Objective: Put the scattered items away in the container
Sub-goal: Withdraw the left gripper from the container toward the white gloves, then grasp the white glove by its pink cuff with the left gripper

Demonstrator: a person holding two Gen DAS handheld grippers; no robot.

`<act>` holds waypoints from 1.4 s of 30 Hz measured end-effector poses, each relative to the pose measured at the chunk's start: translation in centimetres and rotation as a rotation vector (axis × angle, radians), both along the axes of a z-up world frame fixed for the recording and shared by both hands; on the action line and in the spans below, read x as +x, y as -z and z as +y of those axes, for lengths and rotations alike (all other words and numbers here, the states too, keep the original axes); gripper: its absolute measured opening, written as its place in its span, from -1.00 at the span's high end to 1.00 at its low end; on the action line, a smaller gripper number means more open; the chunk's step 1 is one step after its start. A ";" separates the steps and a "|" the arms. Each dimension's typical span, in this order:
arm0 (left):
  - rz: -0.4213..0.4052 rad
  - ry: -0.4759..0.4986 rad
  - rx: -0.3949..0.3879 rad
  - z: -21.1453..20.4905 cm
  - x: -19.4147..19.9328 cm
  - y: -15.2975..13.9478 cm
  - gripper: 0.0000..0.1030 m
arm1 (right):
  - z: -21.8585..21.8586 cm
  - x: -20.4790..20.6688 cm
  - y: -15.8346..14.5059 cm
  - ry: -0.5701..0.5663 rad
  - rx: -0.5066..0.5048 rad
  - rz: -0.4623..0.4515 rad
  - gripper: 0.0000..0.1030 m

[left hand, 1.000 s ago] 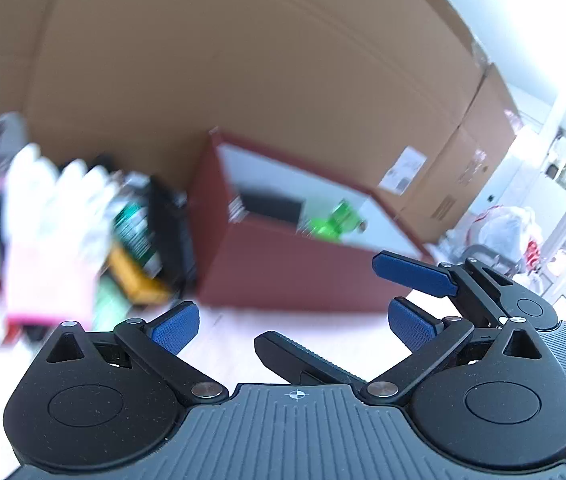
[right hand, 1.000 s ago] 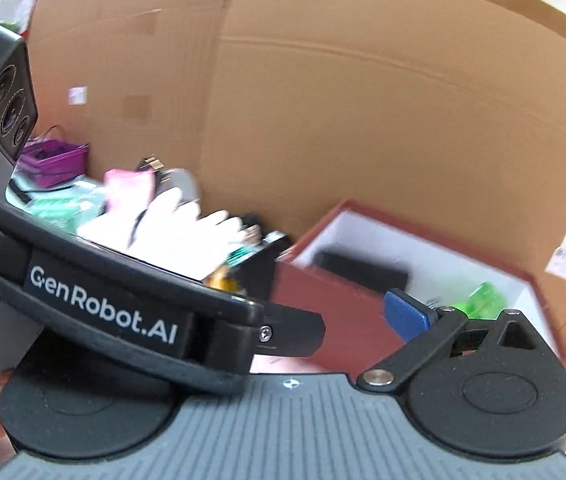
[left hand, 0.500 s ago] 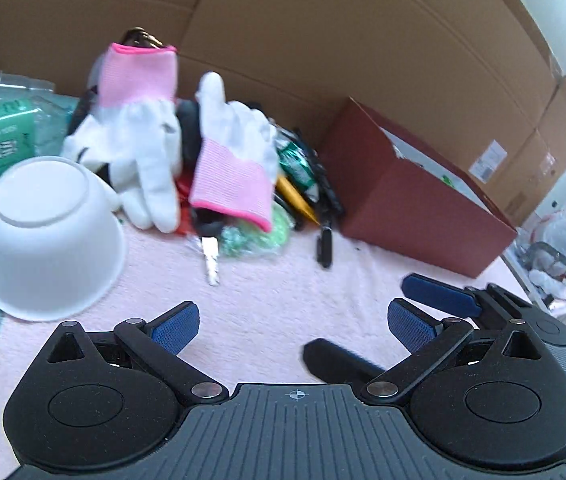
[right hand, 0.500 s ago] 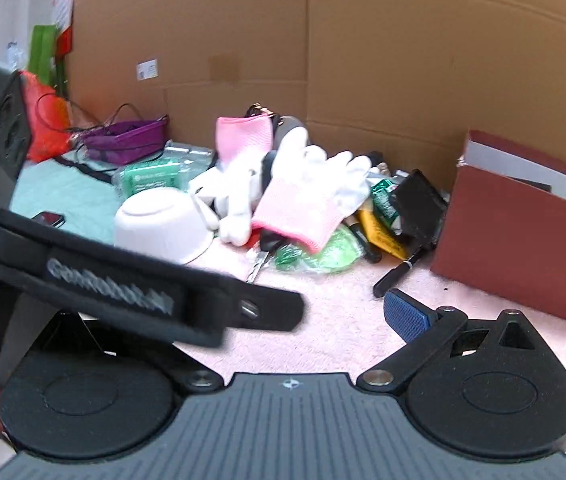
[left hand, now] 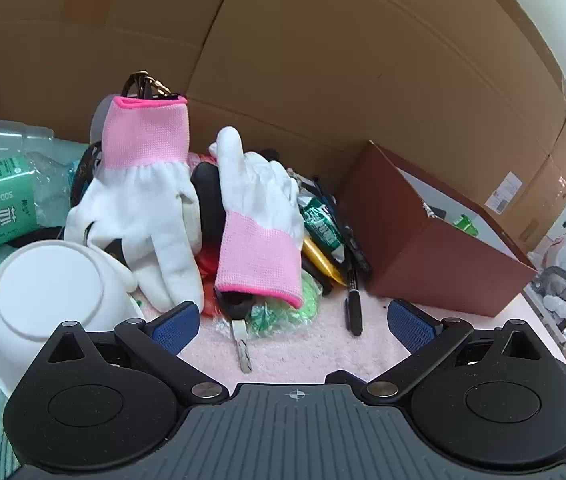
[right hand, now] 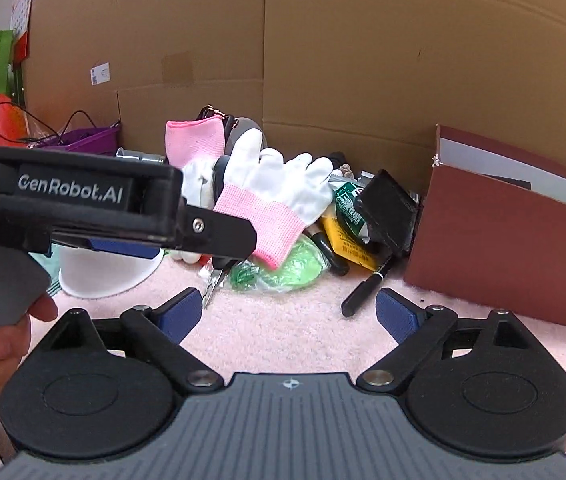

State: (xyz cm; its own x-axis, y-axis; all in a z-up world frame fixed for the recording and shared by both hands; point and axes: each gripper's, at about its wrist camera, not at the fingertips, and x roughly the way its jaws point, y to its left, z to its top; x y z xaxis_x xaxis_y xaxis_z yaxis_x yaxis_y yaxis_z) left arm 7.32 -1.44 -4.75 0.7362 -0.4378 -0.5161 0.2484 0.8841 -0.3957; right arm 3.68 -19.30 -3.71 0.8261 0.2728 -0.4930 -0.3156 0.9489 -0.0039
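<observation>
Gloves [left hand: 259, 216], pink-cuffed, heaped on clutter on pink bench cloth [right hand: 283, 332], left of maroon container [left hand: 439, 256]. Left gripper [left hand: 291, 320] jaws spread, empty. Right gripper [right hand: 287, 312] jaws closing, nothing between.

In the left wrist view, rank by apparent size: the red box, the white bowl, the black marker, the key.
1. red box
2. white bowl, though nearness enlarges it
3. black marker
4. key, close to the marker
</observation>
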 end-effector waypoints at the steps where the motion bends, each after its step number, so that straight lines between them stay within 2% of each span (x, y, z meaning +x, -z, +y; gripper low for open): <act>1: 0.002 -0.001 -0.003 0.1 0.4 0.0 -1.00 | 0.1 0.3 -0.1 0.000 0.003 0.000 -0.79; 5: 0.005 0.009 -0.001 0.2 1.9 -0.3 -0.97 | 0.5 1.5 0.1 -0.003 0.002 0.006 -0.66; 9: 0.011 0.016 0.019 0.1 3.7 -0.2 -0.81 | 0.9 3.0 0.4 -0.008 0.008 0.024 -0.54; 13: 0.016 0.015 0.030 -0.1 4.9 -0.1 -0.77 | 1.2 4.5 0.6 -0.018 0.023 0.040 -0.46; 20: 0.051 0.042 0.012 -0.3 6.3 0.6 -0.45 | 1.6 6.9 0.9 -0.048 0.051 0.062 -0.30; 24: 0.082 0.052 0.014 -0.4 6.8 1.1 -0.12 | 1.8 7.9 1.2 -0.068 0.063 0.082 -0.14; 27: 0.090 0.042 0.016 -0.2 6.8 1.0 0.09 | 1.8 8.2 1.3 -0.084 0.080 0.094 0.06; 30: 0.098 0.038 0.009 -0.1 6.8 0.8 0.42 | 1.8 8.1 1.2 -0.100 0.093 0.097 0.36; 31: 0.100 0.038 0.009 -0.1 6.7 0.7 0.51 | 1.9 8.0 1.1 -0.106 0.096 0.099 0.54; 32: 0.100 0.037 0.009 -0.1 6.7 0.6 0.70 | 1.9 8.0 1.0 -0.112 0.101 0.102 0.70; 33: 0.098 0.039 0.009 -0.1 6.6 0.4 0.80 | 1.9 7.8 0.8 -0.115 0.099 0.100 0.74; 42: 0.051 0.106 0.007 -0.6 1.4 -2.1 0.82 | 0.8 3.7 -1.8 -0.150 0.082 0.042 0.79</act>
